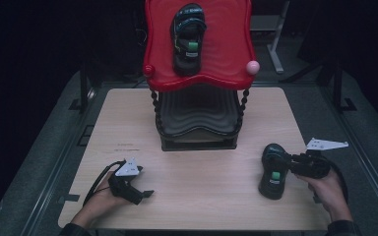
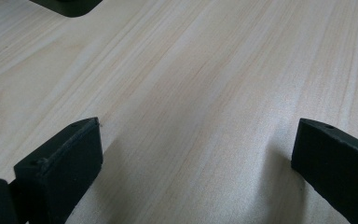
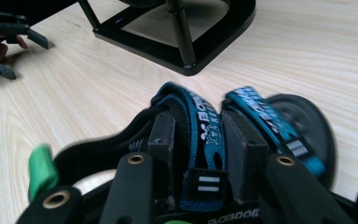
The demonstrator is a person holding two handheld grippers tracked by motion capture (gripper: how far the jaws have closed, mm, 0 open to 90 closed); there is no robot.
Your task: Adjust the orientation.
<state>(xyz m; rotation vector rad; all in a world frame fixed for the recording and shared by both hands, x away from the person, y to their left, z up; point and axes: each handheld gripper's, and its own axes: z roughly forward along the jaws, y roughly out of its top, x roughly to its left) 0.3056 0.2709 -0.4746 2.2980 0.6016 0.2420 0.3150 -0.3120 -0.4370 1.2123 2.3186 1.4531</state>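
- The right gripper, black with blocky jaws and brass-ringed screw holes, has its jaws drawn in on a blue woven strap of a sandal; the pads press the strap from both sides.
- The strap is flat webbing, teal-blue with white printed lettering and a small grey-striped tab; a second, similar strap arches just beside it.
- The sandal is dark, with a rounded black sole and a bright green tab. In the high view it lies on the table at the near right, toe end pointing away from the person, touching the right gripper.
- The left gripper rests low over the near left of the table in the person's hand, its matt black, wedge-shaped jaws standing wide apart with only bare tabletop between them.
- The table is pale wood-grain laminate, smooth, with rounded corners.
- At the far middle stands a two-tier rack: black beaded posts, a dark wavy lower shelf and a glossy red rippled top tray with scalloped edges.
- A matching sandal lies on the red tray; a pink ball knob sits at the tray's corner.
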